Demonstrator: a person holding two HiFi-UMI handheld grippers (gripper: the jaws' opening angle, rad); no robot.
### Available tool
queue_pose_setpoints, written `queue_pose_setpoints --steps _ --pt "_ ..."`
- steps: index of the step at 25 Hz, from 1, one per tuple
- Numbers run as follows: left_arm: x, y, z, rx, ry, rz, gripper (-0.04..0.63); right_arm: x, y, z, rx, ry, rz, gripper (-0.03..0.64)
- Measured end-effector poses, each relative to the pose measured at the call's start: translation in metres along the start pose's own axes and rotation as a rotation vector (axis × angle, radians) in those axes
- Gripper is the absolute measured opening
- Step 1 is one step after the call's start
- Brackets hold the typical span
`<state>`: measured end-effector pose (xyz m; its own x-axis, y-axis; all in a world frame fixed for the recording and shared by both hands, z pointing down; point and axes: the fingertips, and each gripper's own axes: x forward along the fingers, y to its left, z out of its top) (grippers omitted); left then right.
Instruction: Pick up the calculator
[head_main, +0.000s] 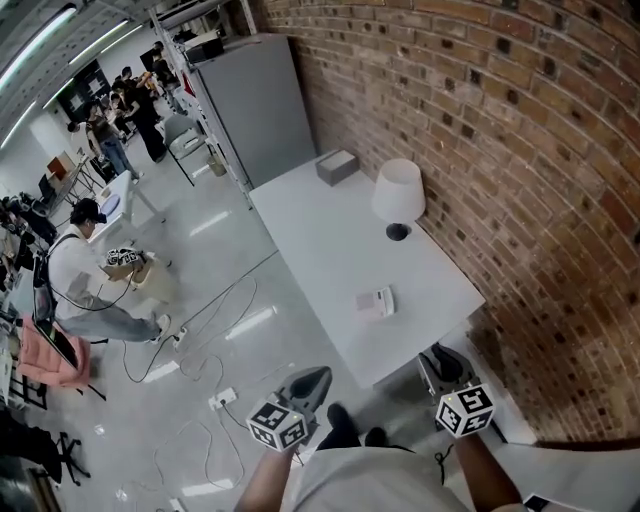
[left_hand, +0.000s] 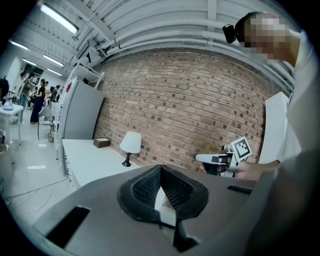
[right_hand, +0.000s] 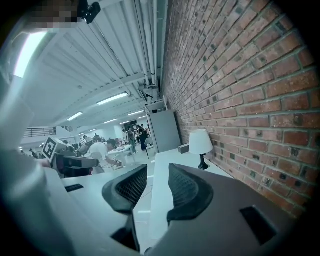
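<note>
both tools are held low, just off the near end of the white desk (head_main: 330, 250). the left tool (left_hand: 161, 167) is seen with its jaws brought together at the tips, and nothing is gripped. the right tool (right_hand: 156, 170) is seen with its jaws set wide apart; only floor (right_hand: 142, 200) and desk edge are shown in the gap. the calculator (head_main: 376, 301), small and pale, is laid flat on the desk toward its near end, apart from both tools and touched by neither. farther along, a white lamp (head_main: 398, 196) is stood beside the brick wall (head_main: 500, 150). a grey box (head_main: 337, 166) is set at the far end, near a grey cabinet (head_main: 255, 100).
</note>
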<state>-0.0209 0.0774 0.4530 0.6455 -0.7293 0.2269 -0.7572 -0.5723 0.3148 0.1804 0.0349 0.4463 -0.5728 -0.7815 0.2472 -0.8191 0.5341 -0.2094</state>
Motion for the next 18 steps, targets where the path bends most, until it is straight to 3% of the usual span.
queue_pose_setpoints --steps 10,18 --pt "0.037 0.052 0.004 -0.027 0.019 -0.024 0.013 0.048 -0.020 -0.006 0.021 0.037 -0.039 0.147" --pt "0.084 0.106 0.014 0.001 0.071 -0.101 0.012 0.112 -0.036 -0.004 0.028 0.087 -0.091 0.147"
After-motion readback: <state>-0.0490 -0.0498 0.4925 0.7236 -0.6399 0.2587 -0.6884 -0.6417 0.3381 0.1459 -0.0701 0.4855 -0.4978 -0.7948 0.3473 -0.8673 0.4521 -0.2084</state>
